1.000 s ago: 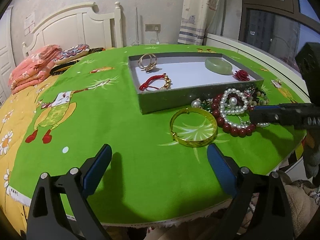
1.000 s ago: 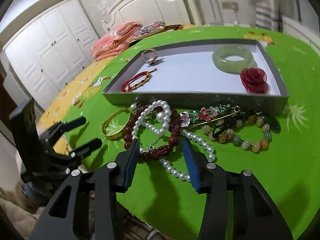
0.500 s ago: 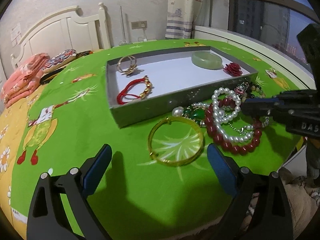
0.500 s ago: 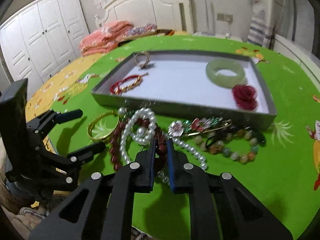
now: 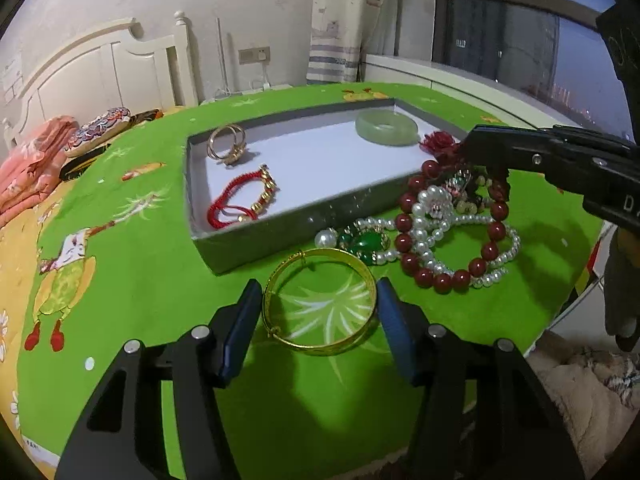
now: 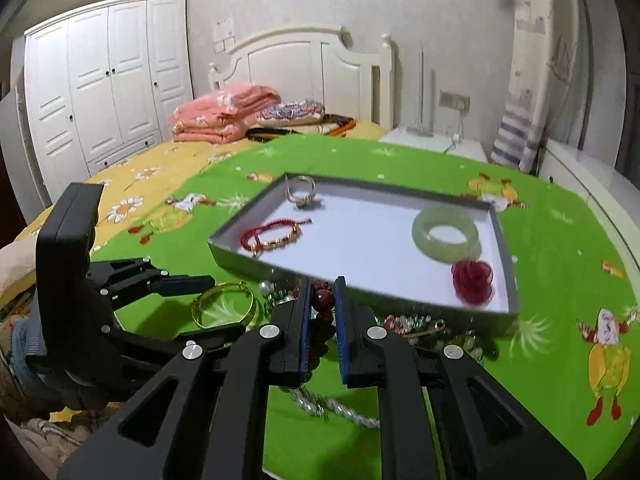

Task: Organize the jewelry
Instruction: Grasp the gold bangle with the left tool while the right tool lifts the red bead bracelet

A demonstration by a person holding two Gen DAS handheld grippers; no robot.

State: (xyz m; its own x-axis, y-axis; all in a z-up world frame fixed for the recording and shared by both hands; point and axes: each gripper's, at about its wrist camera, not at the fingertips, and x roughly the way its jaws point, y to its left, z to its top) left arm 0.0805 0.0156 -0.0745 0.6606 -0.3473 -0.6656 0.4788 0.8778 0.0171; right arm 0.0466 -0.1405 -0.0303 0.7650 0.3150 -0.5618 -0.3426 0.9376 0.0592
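Observation:
A grey tray on the green cloth holds gold rings, a red cord bracelet, a jade bangle and a red flower. My left gripper is open around a gold bangle lying on the cloth. My right gripper is shut on the dark red bead bracelet and lifts one side of it. A pearl strand is tangled with the beads.
A green-stone pearl piece lies by the tray's front wall. A brooch and mixed beads lie under my right gripper. Folded pink blankets sit at the far end. The cloth's edge is close on the right.
My right gripper shut on the dark red bead bracelet and raised it toward the tray. My left gripper moved forward and narrowed, so its fingers now flank the gold bangle.

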